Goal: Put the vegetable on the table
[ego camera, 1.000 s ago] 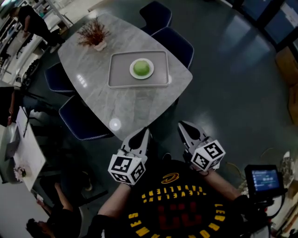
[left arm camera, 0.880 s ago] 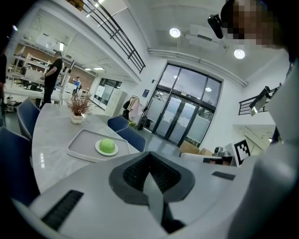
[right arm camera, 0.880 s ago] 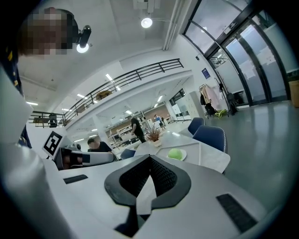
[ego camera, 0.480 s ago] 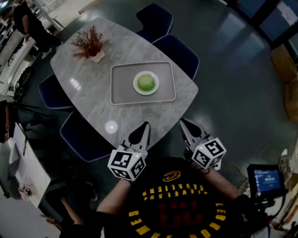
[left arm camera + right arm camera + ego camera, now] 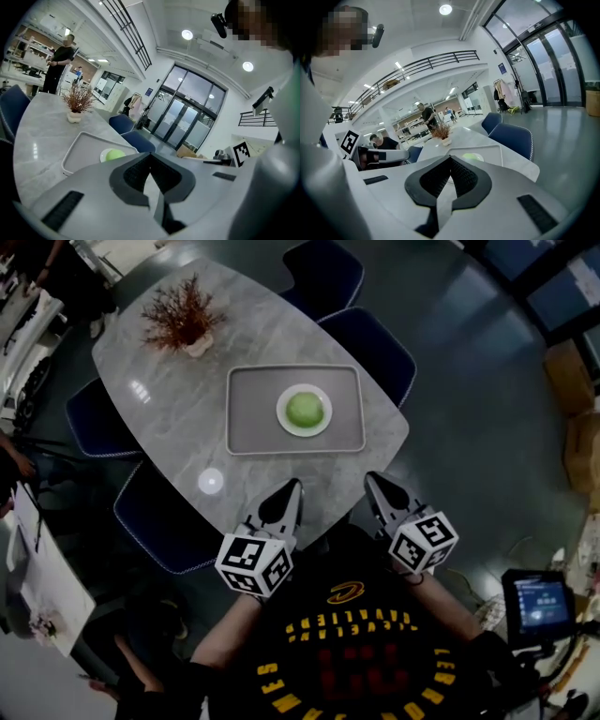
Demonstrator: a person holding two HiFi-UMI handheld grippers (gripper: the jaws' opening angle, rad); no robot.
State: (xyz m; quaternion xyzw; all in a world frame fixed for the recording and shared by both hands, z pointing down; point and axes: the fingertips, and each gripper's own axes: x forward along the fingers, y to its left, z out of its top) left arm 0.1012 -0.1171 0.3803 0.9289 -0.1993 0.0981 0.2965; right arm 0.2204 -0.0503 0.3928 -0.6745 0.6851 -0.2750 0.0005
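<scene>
Green and smooth, the round vegetable sits in the middle of a small round white plate. It lies ahead of both pairs of jaws and well apart from them, roughly on the line between the two. The plate rests on a flat grey rectangular tray with rounded corners and a raised pale rim. The tray lies on the grey, marble-veined bench with curved edges.

The left gripper hovers over the near edge of the bench. Its dark ribbed pads meet at the tips and nothing is between them. The right gripper is level with it, its jaws likewise pressed together and empty.

Far beyond the left jaws, a reddish dried plant in a small pale pot stands on the bench. Dark blue padded chairs flank the bench past the right jaws.
</scene>
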